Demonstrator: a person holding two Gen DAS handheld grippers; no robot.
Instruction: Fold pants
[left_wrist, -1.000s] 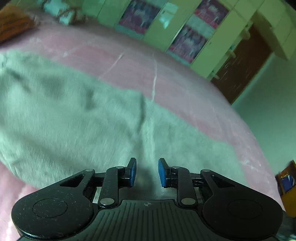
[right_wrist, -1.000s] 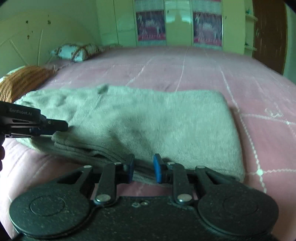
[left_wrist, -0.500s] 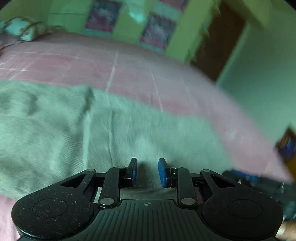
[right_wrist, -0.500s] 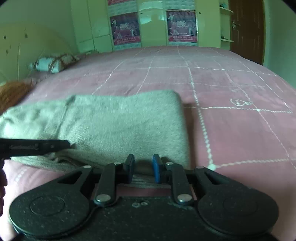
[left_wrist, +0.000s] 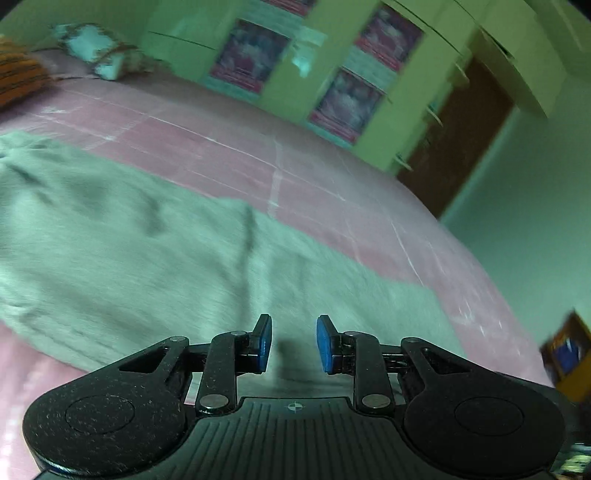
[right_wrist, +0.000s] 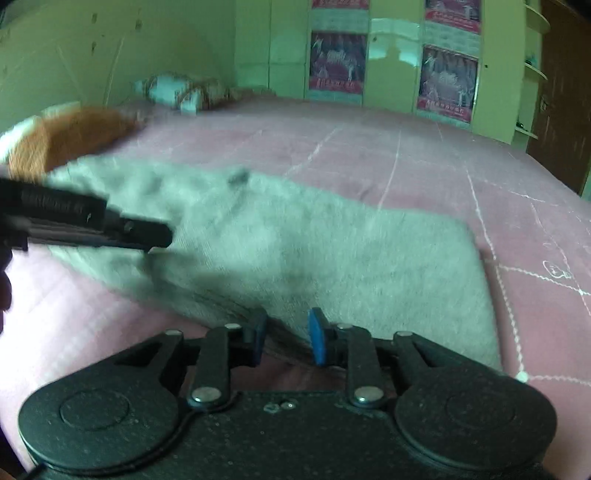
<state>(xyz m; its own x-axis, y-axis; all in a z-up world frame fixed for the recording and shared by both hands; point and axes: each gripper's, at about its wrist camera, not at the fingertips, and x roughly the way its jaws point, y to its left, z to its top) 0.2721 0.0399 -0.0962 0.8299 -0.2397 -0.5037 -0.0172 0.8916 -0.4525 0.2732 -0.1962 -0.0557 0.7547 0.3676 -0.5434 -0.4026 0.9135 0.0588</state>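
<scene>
Grey pants (left_wrist: 155, 254) lie folded flat on the pink bed (left_wrist: 295, 177); they also show in the right wrist view (right_wrist: 332, 266). My left gripper (left_wrist: 293, 345) is open and empty, just above the pants' near edge. My right gripper (right_wrist: 286, 338) is open and empty at the pants' near hem. The left gripper also shows from the side in the right wrist view (right_wrist: 147, 232), over the pants' left part.
A patterned pillow (right_wrist: 177, 90) and an orange blanket (right_wrist: 70, 136) lie at the head of the bed. Green wardrobes with posters (right_wrist: 388, 62) stand beyond the bed. A brown door (left_wrist: 458, 144) is at the right.
Both cameras have swung about; the views are blurred. The left gripper has shifted over the pants. The jaws of both stay open with nothing held.
</scene>
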